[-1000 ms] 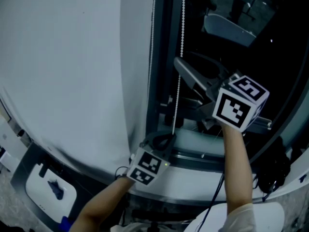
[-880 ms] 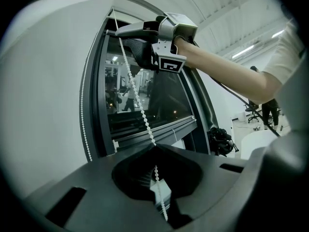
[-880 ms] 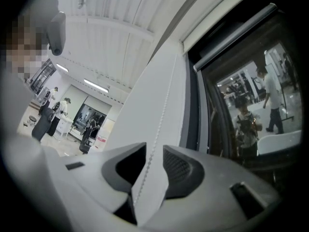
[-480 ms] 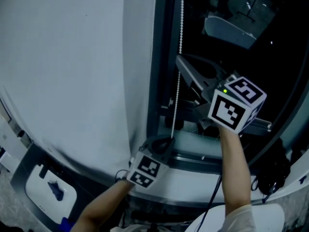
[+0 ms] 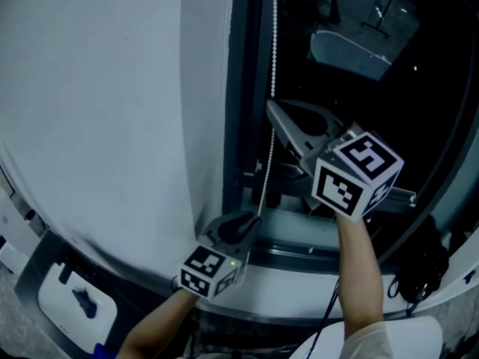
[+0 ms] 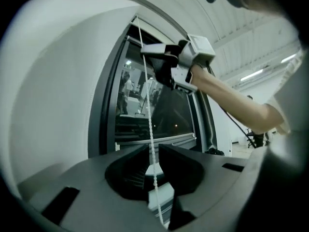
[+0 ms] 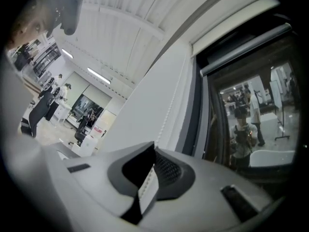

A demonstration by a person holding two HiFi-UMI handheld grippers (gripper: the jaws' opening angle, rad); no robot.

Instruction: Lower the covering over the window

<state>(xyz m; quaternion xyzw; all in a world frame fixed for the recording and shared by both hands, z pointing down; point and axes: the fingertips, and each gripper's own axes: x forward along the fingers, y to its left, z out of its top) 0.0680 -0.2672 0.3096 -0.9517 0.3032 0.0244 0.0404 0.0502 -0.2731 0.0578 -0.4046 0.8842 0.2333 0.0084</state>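
A white bead chain point(image 5: 269, 126) hangs down the left side of the dark window point(image 5: 389, 88). My right gripper point(image 5: 271, 105) is shut on the chain high up; in the right gripper view the bead chain point(image 7: 174, 100) runs up from between the right gripper's point(image 7: 154, 146) closed jaws. Lower down, my left gripper point(image 5: 251, 219) sits around the same chain with its jaws opening. There the bead chain point(image 6: 147, 91) passes through a narrow gap in the left gripper point(image 6: 153, 146), free of the pads. The blind's bottom rail point(image 7: 241, 47) sits near the window's top.
A white wall point(image 5: 97, 88) lies left of the dark window frame point(image 5: 239, 88). The sill point(image 5: 299, 234) runs below both grippers. A black bundle of cables point(image 5: 419, 264) hangs at the right. A white device point(image 5: 71, 301) lies on the floor at bottom left.
The right gripper has shifted left onto the chain and closed on it. The left gripper has slid down and left along the chain and its jaws have parted a little.
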